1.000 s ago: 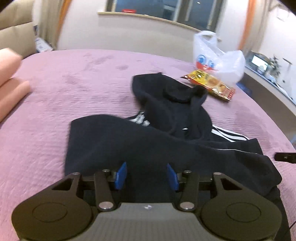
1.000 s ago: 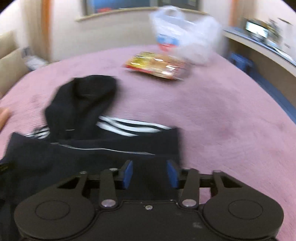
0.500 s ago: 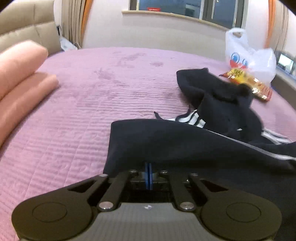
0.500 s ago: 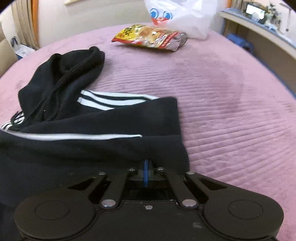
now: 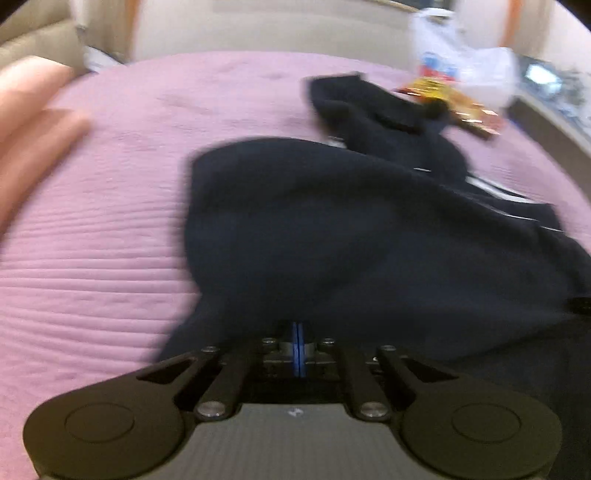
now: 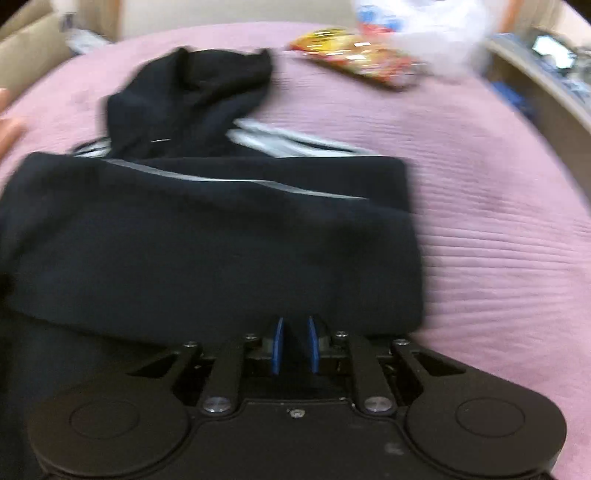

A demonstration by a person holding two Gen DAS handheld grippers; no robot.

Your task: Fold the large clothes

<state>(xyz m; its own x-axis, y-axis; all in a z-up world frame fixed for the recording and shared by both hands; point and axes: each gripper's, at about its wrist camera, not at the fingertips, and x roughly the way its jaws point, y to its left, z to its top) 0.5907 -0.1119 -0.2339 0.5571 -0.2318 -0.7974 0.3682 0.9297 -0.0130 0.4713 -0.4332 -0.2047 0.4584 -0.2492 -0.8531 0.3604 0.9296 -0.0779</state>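
Observation:
A black hooded jacket (image 5: 351,229) with white stripes lies on the purple bedspread (image 5: 110,229). It also shows in the right wrist view (image 6: 221,243), hood (image 6: 192,85) at the far side. My left gripper (image 5: 297,349) is shut on the jacket's near hem, which is lifted. My right gripper (image 6: 293,343) has its blue pads a narrow gap apart, with the near hem lying over and between them. Both views are blurred by motion.
A yellow-red snack packet (image 6: 354,62) and a white plastic bag (image 6: 424,29) lie at the far right of the bed. Pink pillows (image 5: 29,122) sit at the left. A shelf runs along the right wall (image 6: 546,81).
Both grippers closed on the jacket's near hem a second ago. Since half a second ago the hem has been lifted and carried forward, and the right pads have parted slightly.

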